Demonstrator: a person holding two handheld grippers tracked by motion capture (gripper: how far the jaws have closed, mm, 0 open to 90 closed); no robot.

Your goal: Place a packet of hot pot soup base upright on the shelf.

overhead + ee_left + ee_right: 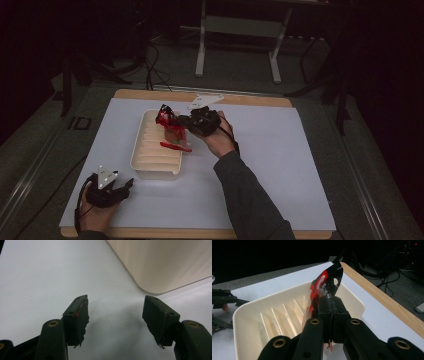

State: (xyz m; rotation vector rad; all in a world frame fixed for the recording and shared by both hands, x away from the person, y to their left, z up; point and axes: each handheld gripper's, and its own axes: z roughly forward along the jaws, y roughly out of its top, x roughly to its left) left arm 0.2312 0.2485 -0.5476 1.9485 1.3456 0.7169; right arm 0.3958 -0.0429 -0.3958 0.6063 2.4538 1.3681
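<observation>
A cream ribbed tray (150,162) lies on the white table top, left of centre. My right gripper (181,120) hovers over the tray's far right part, shut on a red and black snack packet (170,129) that hangs over the rim. In the right gripper view the jaws pinch the packet (325,283) near its top, above the tray (257,315). My left gripper (127,185) rests at the near left of the table, open and holding nothing. Its fingertips (77,315) stand wide apart just short of the tray's corner (160,267).
The white sheet (280,170) covers a wooden table whose edge (384,302) shows at the back and front. A metal stand (240,35) and cables lie on the dark floor beyond the table. The left gripper (222,301) shows far off in the right gripper view.
</observation>
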